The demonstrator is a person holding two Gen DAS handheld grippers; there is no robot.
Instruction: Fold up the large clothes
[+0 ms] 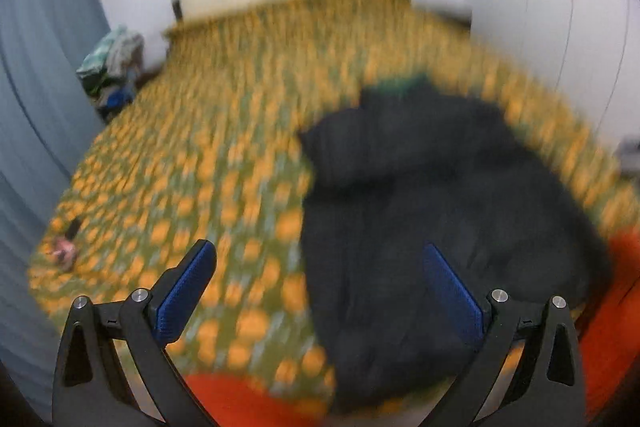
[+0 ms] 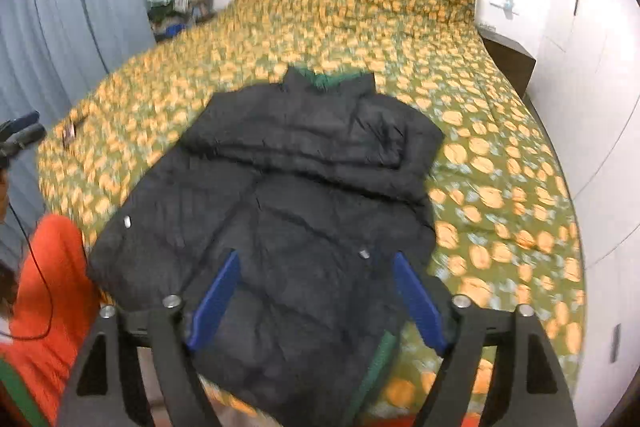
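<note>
1. Left wrist view: the left gripper (image 1: 316,267) hangs above the bed (image 1: 200,167), jaws spread, holding nothing. The black jacket (image 1: 440,207) lies on the bedspread toward the near edge. This view is smeared, so a grab now risks catching bedspread with the padding.
2. Right wrist view: the right gripper (image 2: 316,283) hovers over the jacket's lower half, jaws spread, empty. One sleeve lies folded across the chest; slick puffy fabric may spring open. No containers show; a clothes pile (image 2: 182,3) sits beside the bed.
</note>
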